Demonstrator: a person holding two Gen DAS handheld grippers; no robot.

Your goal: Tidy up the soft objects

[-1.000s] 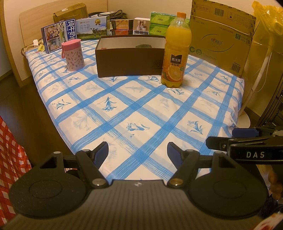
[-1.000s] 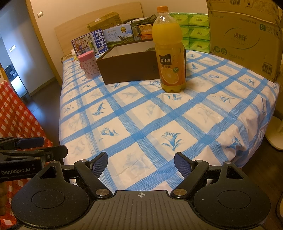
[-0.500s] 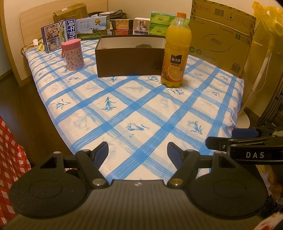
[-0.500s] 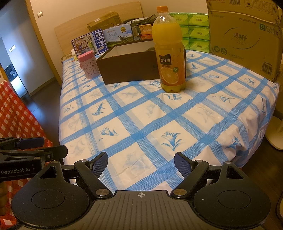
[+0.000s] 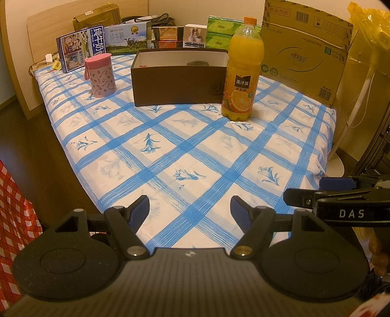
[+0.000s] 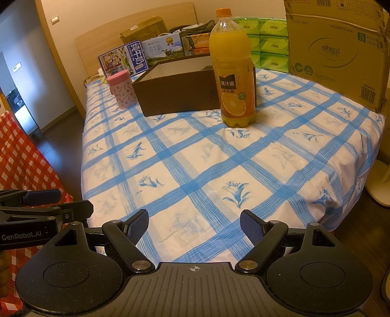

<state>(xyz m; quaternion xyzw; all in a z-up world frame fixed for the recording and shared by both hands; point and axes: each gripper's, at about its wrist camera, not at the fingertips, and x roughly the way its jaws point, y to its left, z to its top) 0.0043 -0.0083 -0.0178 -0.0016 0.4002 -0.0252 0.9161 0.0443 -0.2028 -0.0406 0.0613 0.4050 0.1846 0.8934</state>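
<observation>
Both grippers, left [image 5: 189,208] and right [image 6: 194,223], are hovering at the bed's [image 5: 195,156] near edge, fingers wide and empty, presumably awaiting a target. A dark soft object [image 5: 198,63] is lying inside the brown box [image 5: 179,83].

Warm yellowish light fills the room; cream walls [image 6: 102,19] rise behind a pale wooden headboard [image 5: 61,14]; dark wood flooring [image 5: 29,146] borders the bed, spread with a blue-checked floral sheet [image 5: 195,151]; a doorway [image 6: 22,92] opens at left.
</observation>
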